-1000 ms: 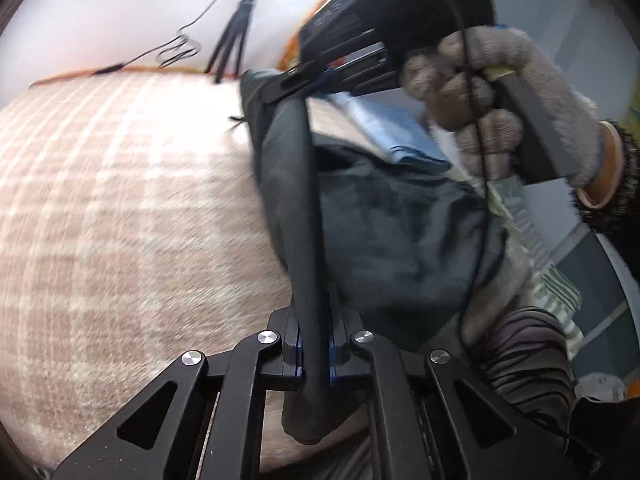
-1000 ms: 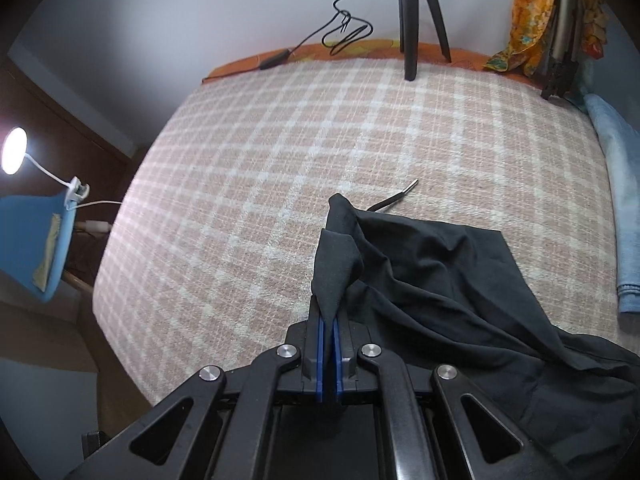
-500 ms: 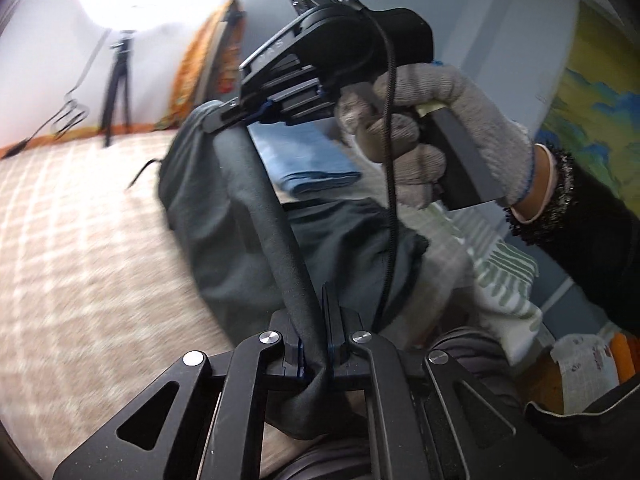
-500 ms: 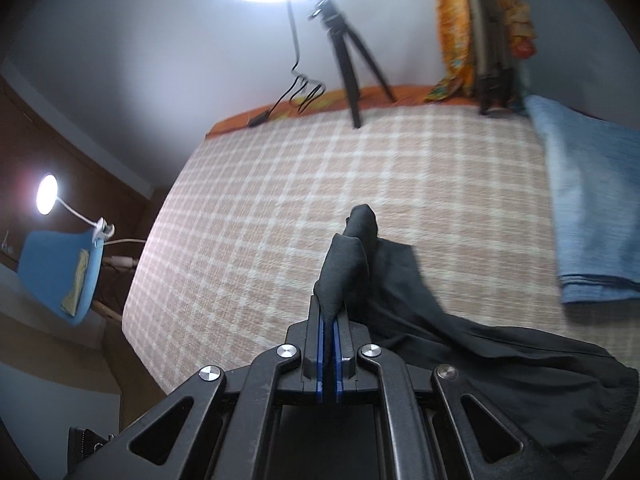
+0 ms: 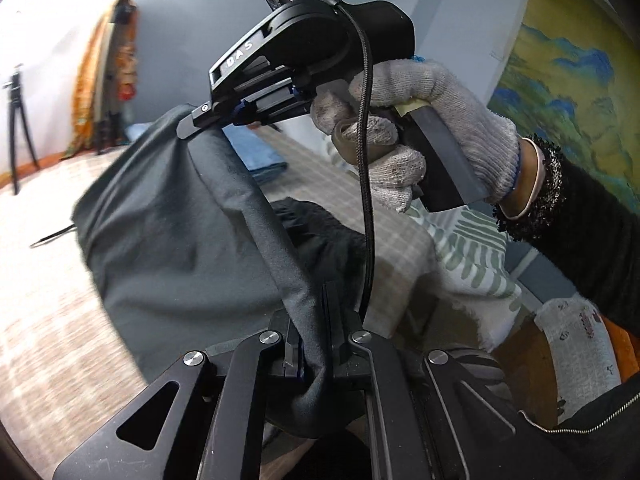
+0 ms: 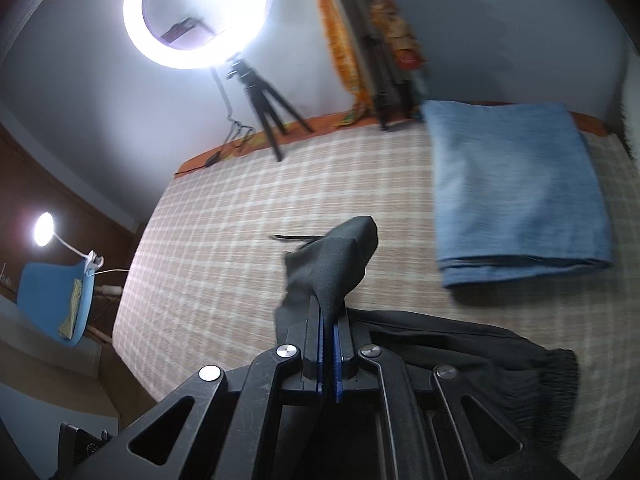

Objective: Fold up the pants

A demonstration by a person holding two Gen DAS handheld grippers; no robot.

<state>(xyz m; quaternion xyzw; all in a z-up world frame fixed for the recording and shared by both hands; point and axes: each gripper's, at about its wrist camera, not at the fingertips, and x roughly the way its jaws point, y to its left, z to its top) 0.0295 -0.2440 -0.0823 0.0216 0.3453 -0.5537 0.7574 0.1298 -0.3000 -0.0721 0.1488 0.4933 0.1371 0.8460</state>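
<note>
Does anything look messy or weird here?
Not much. The black pants hang bunched and crooked between the left hand-held gripper and the right hand-held gripper, not folded yet. A thin dark cord pokes out onto the checked bed cover. The blue jeans lie neatly folded.

Ring light [image 6: 198, 12] glares on grey wall [image 6: 500, 32], perhaps blue chair [image 6: 50, 300].

Bedroom: checked bed [image 6: 240, 248], ring light [image 6: 198, 12], tripod [image 6: 264, 100].
</note>
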